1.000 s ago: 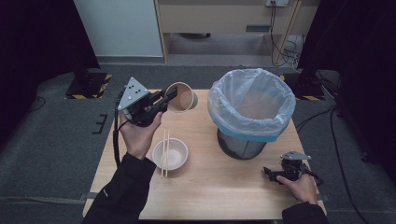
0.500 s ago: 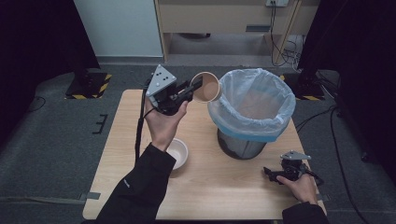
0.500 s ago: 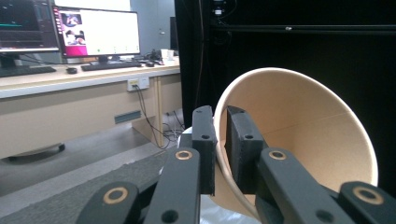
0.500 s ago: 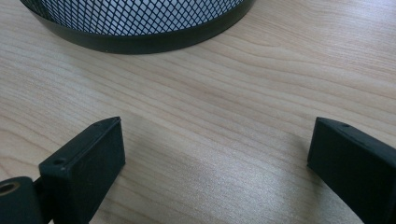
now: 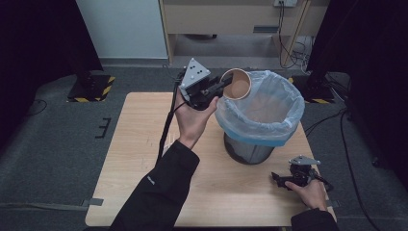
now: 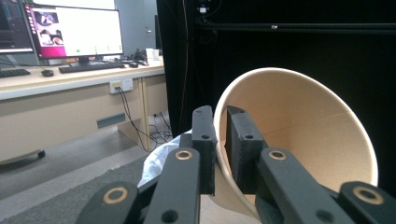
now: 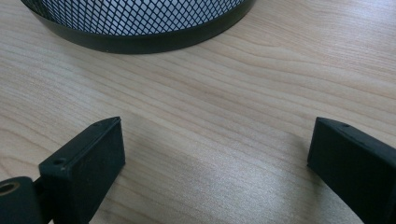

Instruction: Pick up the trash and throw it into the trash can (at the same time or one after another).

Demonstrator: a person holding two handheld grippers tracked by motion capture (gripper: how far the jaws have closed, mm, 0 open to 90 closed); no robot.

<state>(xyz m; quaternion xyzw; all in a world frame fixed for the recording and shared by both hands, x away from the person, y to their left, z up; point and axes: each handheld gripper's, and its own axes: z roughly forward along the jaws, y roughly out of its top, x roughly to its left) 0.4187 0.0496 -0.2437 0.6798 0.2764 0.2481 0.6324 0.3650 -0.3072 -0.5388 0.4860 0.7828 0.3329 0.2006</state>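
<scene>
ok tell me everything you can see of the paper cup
The tan round paper cup looks like plain kraft paper, with a thin rolled rim and a faint seam line inside. It appears empty. It lies tipped on its side, its mouth facing the high camera, held in the air over the near-left edge of the bag-lined black mesh bin. The left tool is shut on its wall, one jaw inside and one outside. Nothing else touches it.

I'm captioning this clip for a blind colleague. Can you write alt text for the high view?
The left gripper holds a paper cup by its rim, tipped on its side over the edge of a bin lined with a pale blue bag. The right gripper rests open on the wooden table near the bin.
</scene>
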